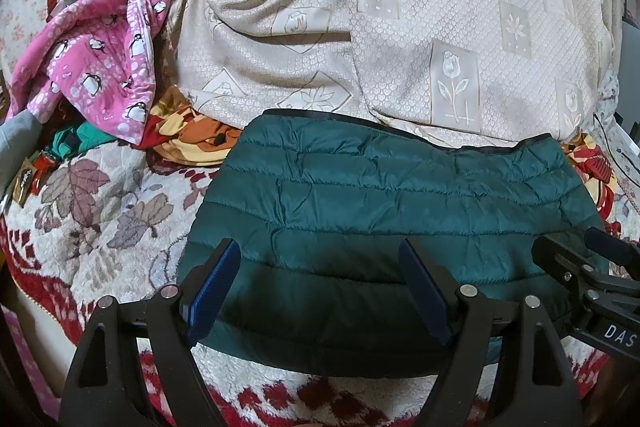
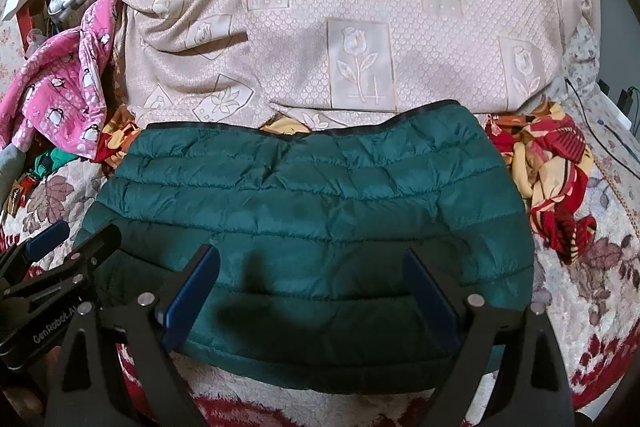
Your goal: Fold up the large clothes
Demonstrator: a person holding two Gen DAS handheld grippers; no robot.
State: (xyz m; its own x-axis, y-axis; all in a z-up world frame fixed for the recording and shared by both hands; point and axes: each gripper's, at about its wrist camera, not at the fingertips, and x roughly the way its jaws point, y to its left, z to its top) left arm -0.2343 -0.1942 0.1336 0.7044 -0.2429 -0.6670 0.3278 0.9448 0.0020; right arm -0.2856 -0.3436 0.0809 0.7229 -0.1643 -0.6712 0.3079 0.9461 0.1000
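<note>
**A:** Grippers first, how are they sitting?

**B:** Both spread wide with nothing between the pads. The left gripper (image 1: 320, 287) hangs over the near half of the green puffer jacket (image 1: 384, 227), and the right gripper (image 2: 312, 291) does the same just beside it. Can't tell if the fingertips actually touch the fabric or just float above it.

**A:** And the jacket itself?

**B:** Folded into a wide block, lying flat on the leaf-pattern blanket (image 1: 120, 211), dark-trimmed edge on the far side, right up against the cream flower bedspread (image 1: 400, 27).

**A:** Anything crowding it?

**B:** A pink penguin-print garment (image 1: 100, 59) is heaped off to the left, and a red and yellow cloth (image 2: 548, 183) is bunched at the jacket's right edge and also pokes out at the left. Nothing lies on top of the jacket.

**A:** Hard to make out?

**B:** The clutter in the far left corner is too warped to name. The jacket's sleeves are out of sight.
</note>
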